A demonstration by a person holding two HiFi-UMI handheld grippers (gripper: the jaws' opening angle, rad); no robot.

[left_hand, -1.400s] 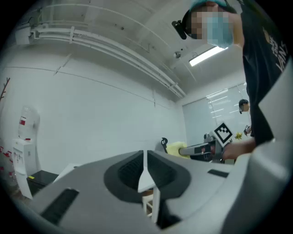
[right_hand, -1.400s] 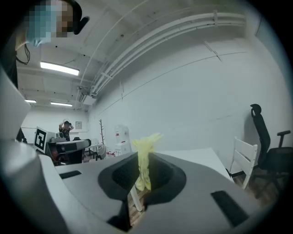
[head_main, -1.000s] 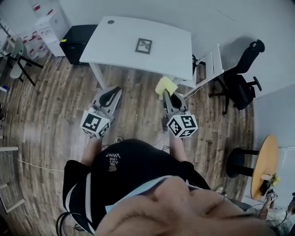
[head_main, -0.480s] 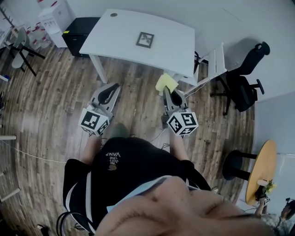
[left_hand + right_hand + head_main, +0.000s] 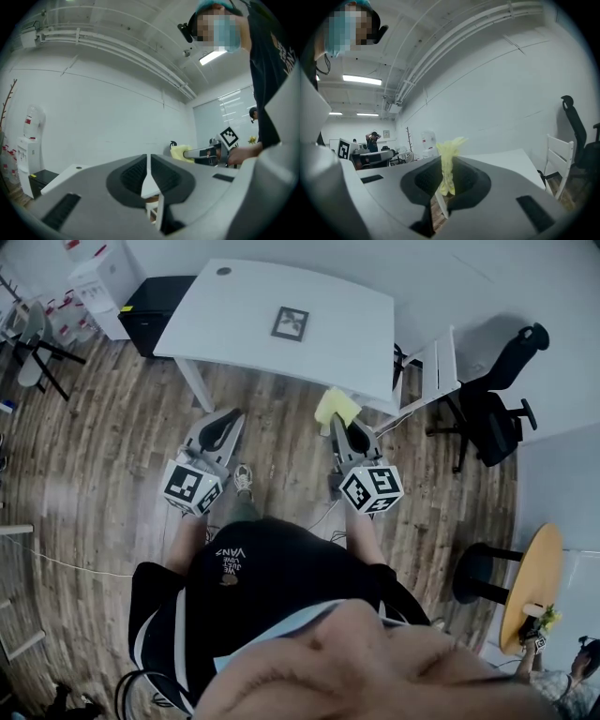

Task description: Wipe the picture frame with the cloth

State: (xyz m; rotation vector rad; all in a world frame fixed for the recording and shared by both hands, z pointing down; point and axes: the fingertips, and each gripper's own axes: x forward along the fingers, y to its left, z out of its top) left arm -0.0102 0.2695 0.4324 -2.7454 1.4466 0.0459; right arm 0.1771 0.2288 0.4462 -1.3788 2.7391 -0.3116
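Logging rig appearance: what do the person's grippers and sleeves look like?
The left gripper and right gripper are grey tongs with black lining, each carrying a white cube of black square markers. The top is black, short-sleeved.

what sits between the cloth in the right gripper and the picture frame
Only bare table, as the head view shows; nothing stands between the cloth and the picture frame.

A white desk [image 5: 234, 320] stands on wood floor [image 5: 103, 451] near a black office chair [image 5: 489, 416].
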